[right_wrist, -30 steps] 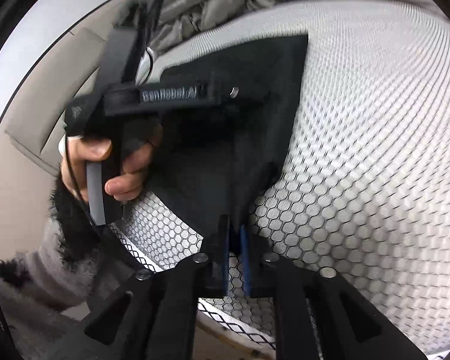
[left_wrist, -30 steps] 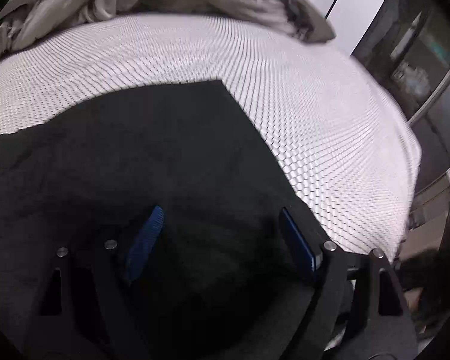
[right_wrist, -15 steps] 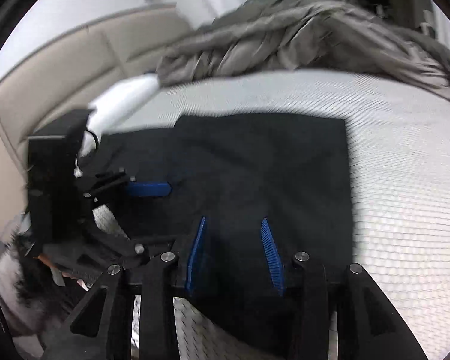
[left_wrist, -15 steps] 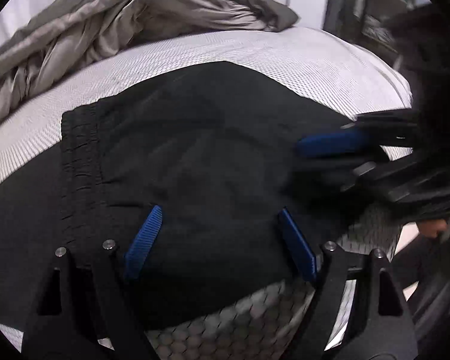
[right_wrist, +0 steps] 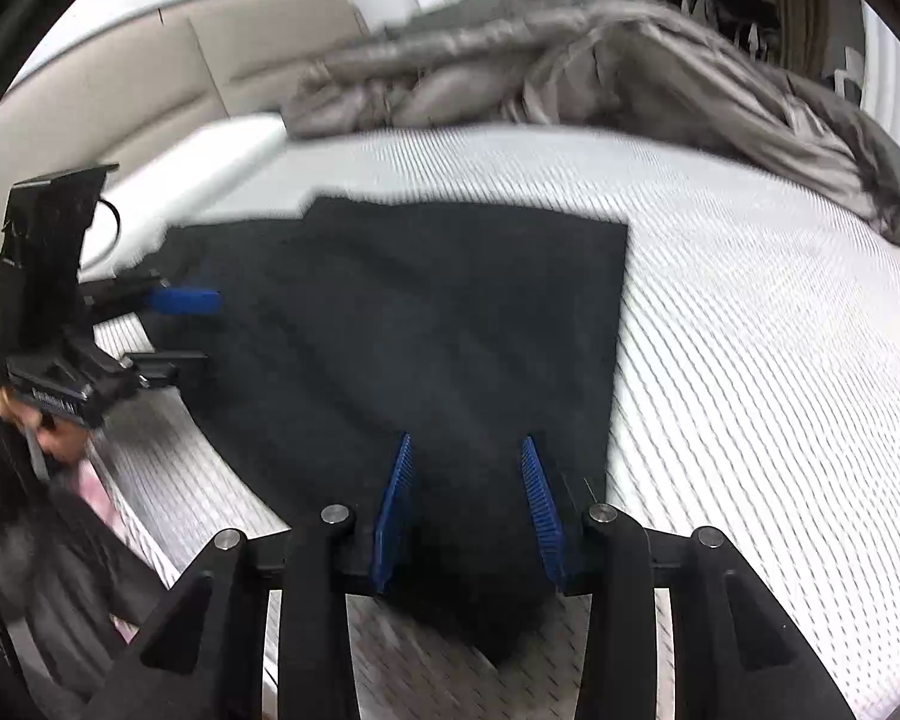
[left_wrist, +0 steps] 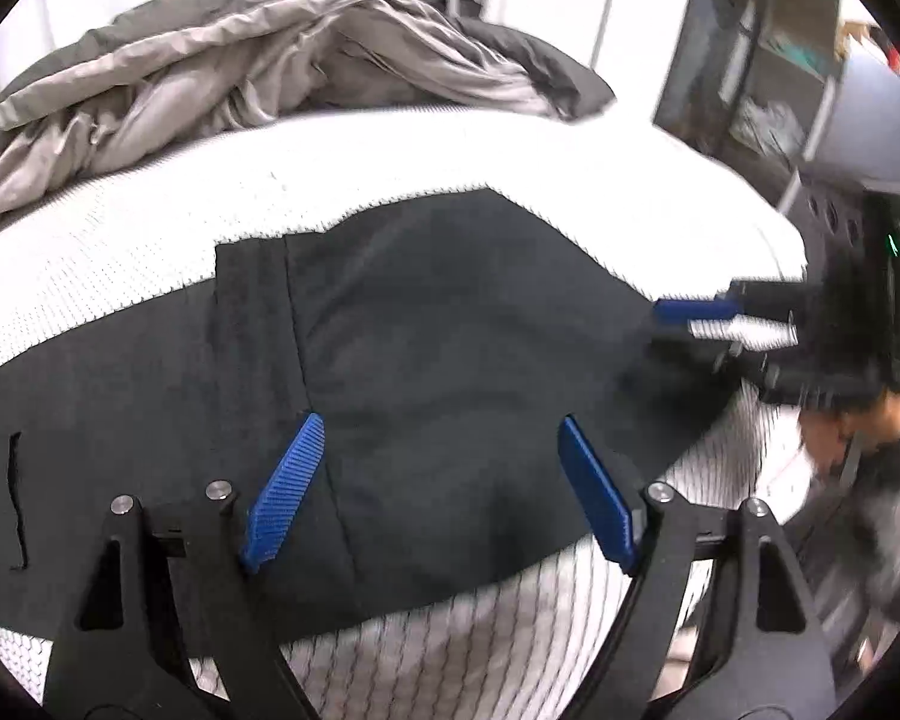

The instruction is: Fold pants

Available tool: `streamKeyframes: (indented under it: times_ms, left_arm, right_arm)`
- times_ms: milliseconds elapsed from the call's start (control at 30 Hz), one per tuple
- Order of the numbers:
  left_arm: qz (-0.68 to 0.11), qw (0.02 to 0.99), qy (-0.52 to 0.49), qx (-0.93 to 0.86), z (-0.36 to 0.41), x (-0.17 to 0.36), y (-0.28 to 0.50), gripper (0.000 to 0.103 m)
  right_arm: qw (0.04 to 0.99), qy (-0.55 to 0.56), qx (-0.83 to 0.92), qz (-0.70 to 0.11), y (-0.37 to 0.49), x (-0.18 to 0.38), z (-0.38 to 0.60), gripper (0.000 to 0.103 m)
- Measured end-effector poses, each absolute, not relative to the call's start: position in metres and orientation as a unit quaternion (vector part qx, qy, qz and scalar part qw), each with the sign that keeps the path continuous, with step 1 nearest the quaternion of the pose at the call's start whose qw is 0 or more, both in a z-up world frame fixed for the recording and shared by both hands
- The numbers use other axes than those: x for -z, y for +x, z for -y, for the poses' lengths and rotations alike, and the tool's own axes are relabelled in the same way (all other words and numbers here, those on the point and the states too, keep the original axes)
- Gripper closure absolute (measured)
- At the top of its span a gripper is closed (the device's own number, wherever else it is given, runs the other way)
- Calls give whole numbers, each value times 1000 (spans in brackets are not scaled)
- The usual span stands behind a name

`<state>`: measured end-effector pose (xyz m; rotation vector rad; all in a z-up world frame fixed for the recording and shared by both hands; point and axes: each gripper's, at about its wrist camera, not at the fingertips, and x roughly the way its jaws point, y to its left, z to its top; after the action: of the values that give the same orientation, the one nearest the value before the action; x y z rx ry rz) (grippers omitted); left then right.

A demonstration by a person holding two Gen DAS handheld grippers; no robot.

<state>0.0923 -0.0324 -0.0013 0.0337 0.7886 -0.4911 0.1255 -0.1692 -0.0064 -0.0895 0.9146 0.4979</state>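
Note:
The black pants [left_wrist: 438, 360] lie folded flat on the white mesh-patterned mattress [left_wrist: 390, 168]; they also show in the right wrist view [right_wrist: 438, 330]. My left gripper [left_wrist: 438, 486] is open above the near edge of the pants, with the waistband seam between its blue pads. My right gripper [right_wrist: 468, 510] is open over a near corner of the pants. Each gripper shows in the other's view, the right one [left_wrist: 708, 324] at the pants' right edge, the left one [right_wrist: 174, 324] at the left edge. Neither holds cloth.
A crumpled grey duvet [left_wrist: 258, 60] lies piled at the far side of the bed, also in the right wrist view [right_wrist: 600, 66]. A beige headboard [right_wrist: 120, 84] stands at the left. Dark shelving [left_wrist: 810, 72] stands past the bed's right edge.
My right gripper was shut on the pants' edge a second ago; it has let go and now stands open. Both grippers have drawn back from the pants, which now lie flat.

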Motion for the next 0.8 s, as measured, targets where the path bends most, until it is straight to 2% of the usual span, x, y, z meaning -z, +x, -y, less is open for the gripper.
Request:
streamKeyframes:
  times_ms: [67, 233, 267, 433, 533, 667, 800]
  left_arm:
    - [-405, 889, 2, 214, 40, 6, 110, 28]
    - [-428, 881, 16, 200, 38, 31, 135, 51]
    - [-424, 882, 27, 204, 34, 31, 131, 53]
    - [-432, 879, 26, 200, 11, 32, 117, 55]
    - [-420, 889, 28, 180, 5, 16, 113, 55]
    - [-379, 906, -8, 188, 4, -11, 117, 55]
    - [-405, 893, 0, 197, 34, 1, 144, 55]
  right_arm:
    - [874, -44, -232, -426, 134, 5, 149, 64]
    - [848, -87, -233, -468, 160, 39, 106, 65]
    - [847, -102, -238, -465, 162, 41, 108, 65]
    - [860, -117, -168, -468, 151, 35, 168, 63]
    - [863, -81, -164, -471, 149, 30, 193, 63]
    - [879, -63, -158, -445, 152, 12, 191, 62]
    - [873, -30, -200, -445, 173, 7, 156, 61]
